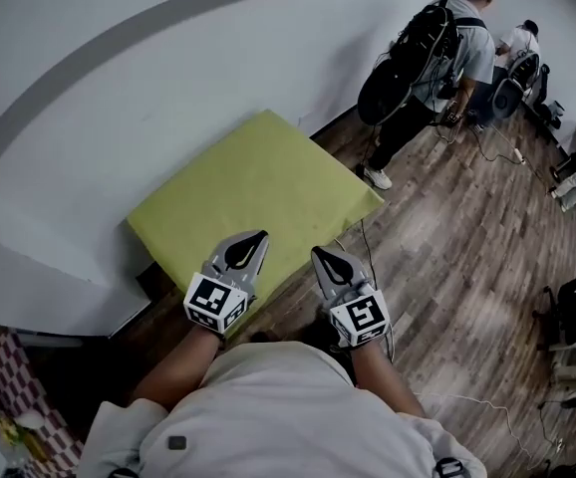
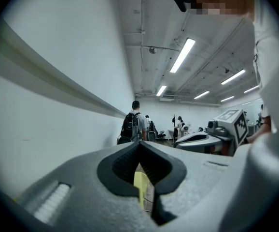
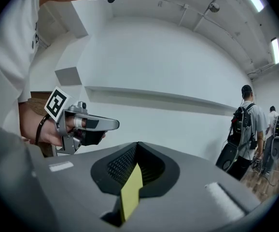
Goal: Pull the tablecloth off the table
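Holding the yellow tablecloth (image 1: 258, 182), spread across the tabletop beside the white wall (image 1: 119, 98), by its near edge. Clamping fully shut on a thin fold of it with the left gripper (image 1: 256, 239), and likewise with the right gripper (image 1: 322, 255). Possibly losing the fabric, judging by how little is sitting between the jaws. Possibly bunching or snagging it on a tabletop corner by pulling harder on one side.

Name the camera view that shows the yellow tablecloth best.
Head view: the whole tablecloth lies spread out flat, with nearly its full outline visible. The left gripper and right gripper show, in their own views, only a thin yellow strip of it pinched between shut jaws.
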`<state>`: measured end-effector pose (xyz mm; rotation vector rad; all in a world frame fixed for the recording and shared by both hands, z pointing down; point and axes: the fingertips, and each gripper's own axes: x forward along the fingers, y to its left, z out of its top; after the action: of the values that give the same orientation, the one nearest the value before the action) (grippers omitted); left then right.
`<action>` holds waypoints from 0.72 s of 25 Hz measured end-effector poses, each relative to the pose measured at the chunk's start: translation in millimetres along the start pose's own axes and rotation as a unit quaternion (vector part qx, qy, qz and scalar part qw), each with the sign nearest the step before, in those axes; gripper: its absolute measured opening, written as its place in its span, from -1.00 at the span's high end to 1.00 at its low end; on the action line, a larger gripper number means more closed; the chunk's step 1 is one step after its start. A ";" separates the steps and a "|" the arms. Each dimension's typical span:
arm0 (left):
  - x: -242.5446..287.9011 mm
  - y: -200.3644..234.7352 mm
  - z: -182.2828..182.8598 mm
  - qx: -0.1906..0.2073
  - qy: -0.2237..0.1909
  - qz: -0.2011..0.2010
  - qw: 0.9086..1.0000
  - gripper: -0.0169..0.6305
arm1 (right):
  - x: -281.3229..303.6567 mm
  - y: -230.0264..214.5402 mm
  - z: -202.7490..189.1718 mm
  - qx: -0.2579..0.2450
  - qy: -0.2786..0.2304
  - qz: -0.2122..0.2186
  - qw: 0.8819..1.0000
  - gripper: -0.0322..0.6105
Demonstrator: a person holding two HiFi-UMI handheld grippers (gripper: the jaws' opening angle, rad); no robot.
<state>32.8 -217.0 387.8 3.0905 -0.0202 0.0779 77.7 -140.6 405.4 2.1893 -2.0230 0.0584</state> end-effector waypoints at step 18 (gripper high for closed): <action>119.6 46.5 -17.8 -0.017 0.032 0.231 0.972 0.94 | 86.4 -149.5 -14.0 -0.011 -0.013 0.224 0.974 0.87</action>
<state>150.6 -264.0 413.9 2.9774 -0.7283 0.1908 234.6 -213.1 417.4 1.6854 -2.4751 0.0610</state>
